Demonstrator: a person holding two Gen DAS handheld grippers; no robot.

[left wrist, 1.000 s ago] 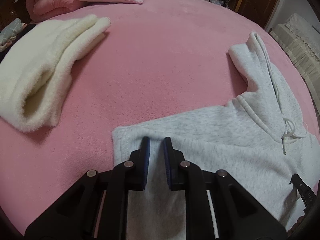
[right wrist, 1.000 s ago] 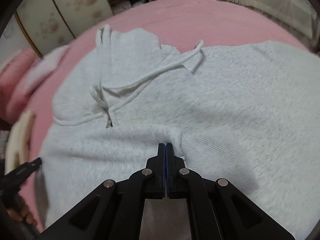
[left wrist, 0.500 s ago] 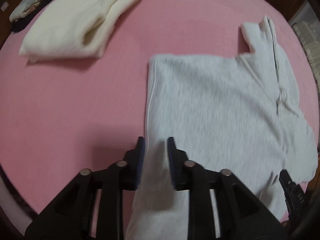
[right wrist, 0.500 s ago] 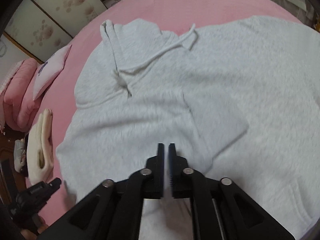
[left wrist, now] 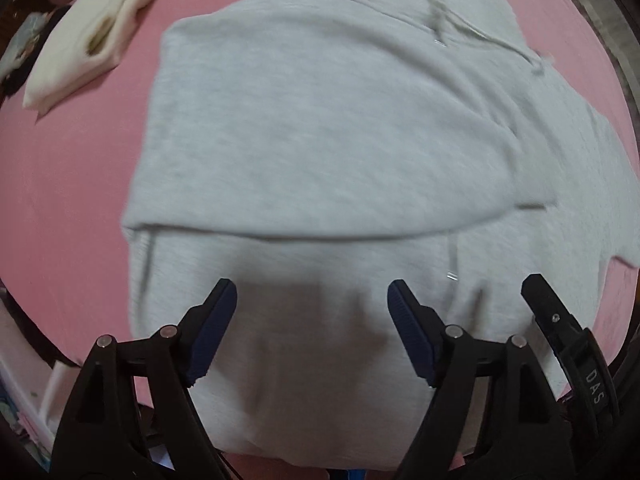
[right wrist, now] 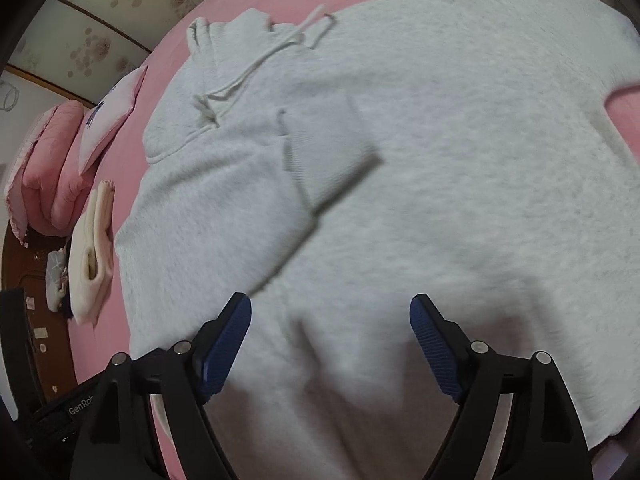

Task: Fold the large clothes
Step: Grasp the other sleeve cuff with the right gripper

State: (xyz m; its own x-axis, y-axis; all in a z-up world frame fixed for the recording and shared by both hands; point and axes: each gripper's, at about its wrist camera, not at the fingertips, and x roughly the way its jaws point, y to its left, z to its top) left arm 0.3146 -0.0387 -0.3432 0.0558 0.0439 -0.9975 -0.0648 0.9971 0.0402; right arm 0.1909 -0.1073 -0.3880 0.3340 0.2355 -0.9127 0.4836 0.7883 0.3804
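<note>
A pale grey hoodie [right wrist: 440, 184] lies spread on the pink bed [left wrist: 72, 184], one sleeve [right wrist: 328, 160] folded across its chest, drawstrings loose by the hood. Both the left gripper [left wrist: 312, 332] and right gripper [right wrist: 330, 344] hang above it, jaws opening wide, gripping nothing.

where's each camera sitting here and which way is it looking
Left wrist: on the left gripper, looking down at the grey hoodie; its opening jaws and the right gripper's finger show.
Right wrist: on the right gripper, angled down over the hoodie; jaws opening.
Both share the hoodie, cream folded garment and pink bed.
</note>
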